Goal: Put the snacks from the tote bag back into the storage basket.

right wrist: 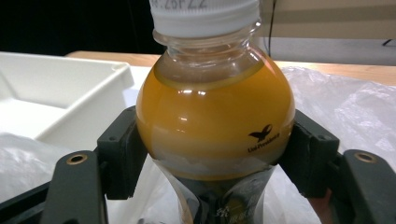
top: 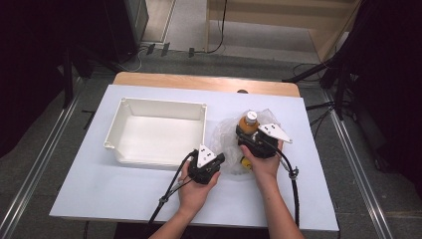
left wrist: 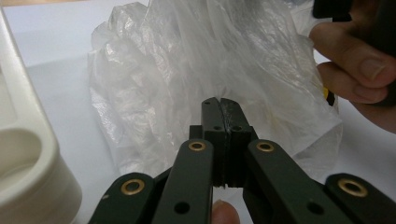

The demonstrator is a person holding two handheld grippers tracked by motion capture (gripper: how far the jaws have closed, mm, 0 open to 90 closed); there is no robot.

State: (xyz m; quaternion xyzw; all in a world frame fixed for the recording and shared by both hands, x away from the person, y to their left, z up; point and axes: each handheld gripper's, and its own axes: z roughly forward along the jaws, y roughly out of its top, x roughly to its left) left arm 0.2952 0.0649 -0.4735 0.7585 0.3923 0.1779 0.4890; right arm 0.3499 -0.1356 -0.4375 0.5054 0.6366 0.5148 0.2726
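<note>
- Orange-juice bottle (right wrist: 215, 116) stands upright in the plastic bag (left wrist: 187, 70), right half of the table (top: 124, 199), clamped by right hand-held gripper (right wrist: 215, 154).
- Left hand-held gripper (left wrist: 220, 105) pinches bag edge, jaws closed.
- Left to do, likely: lift bottle clear, place in white bin (top: 130, 103).

we look down on a white table (top: 124, 199) with a strip of bare wood (top: 199, 80) along its far edge. around it the floor (top: 239, 62) is grey, and metal rails (top: 35, 169) run along both sides. black cables (top: 219, 30) trail across the floor behind. pale wooden furniture (top: 288, 15) stands at the far right, and dark stands and drapes (top: 388, 74) close in left and right. the light is even, from above.
</note>
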